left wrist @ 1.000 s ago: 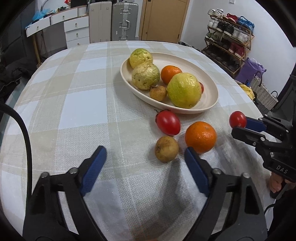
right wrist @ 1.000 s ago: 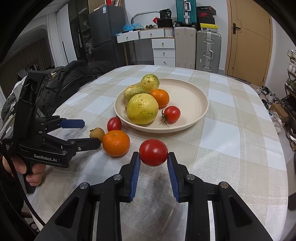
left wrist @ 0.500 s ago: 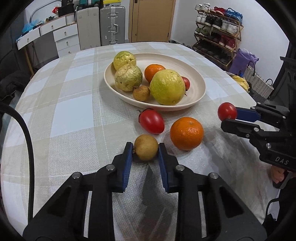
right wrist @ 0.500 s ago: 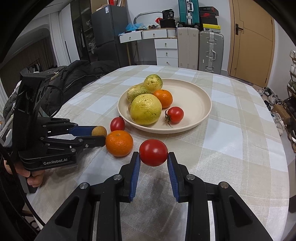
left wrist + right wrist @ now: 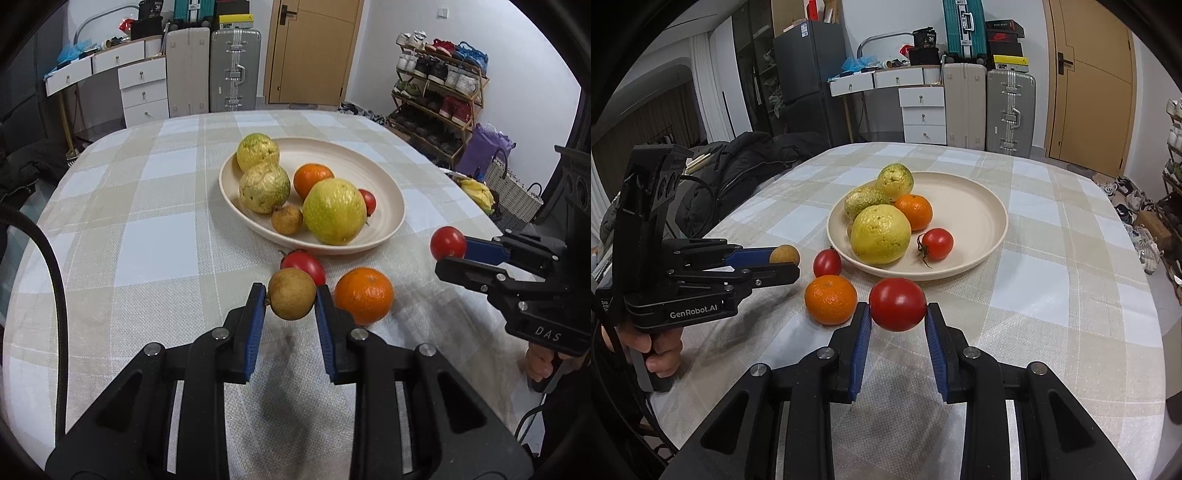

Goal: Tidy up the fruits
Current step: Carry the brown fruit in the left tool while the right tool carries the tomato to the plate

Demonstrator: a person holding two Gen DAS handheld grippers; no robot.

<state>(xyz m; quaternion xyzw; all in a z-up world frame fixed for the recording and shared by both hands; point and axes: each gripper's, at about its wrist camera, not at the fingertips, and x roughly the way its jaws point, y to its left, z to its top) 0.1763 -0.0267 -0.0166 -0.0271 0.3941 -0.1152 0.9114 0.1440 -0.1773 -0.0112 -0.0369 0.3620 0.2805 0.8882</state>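
Blue rubber pads on the left gripper [image 5: 290, 295] are clenched on a small round brown fruit [image 5: 291, 293], held clear of the cloth with its shadow falling below, and over on the other side the right gripper [image 5: 897, 317] has its own blue pads pressed on a glossy round red tomato [image 5: 897, 304], also lifted off the table. Beneath both lies a beige-and-white checked tablecloth [image 5: 147, 236], and on it, just beside the left gripper's fingertips, sits a loose bright orange mandarin [image 5: 364, 295], with a second small red tomato [image 5: 304, 263] behind the brown fruit, close to the front rim of the plate. That wide, shallow cream-coloured round plate [image 5: 979, 210] stands near the middle of the table and carries three bumpy yellow-green citrus fruits, the biggest one [image 5: 334, 211] at the front, the other two [image 5: 264, 186] and [image 5: 257, 151] stacked toward the back left. Between them rests another orange mandarin [image 5: 312, 178], a stemmed red tomato [image 5: 936, 243] sits on the plate's right side in the right wrist view, and a small brown fruit [image 5: 286, 219] nestles against the big citrus. A person's hand [image 5: 661, 349] grips the left tool's handle.
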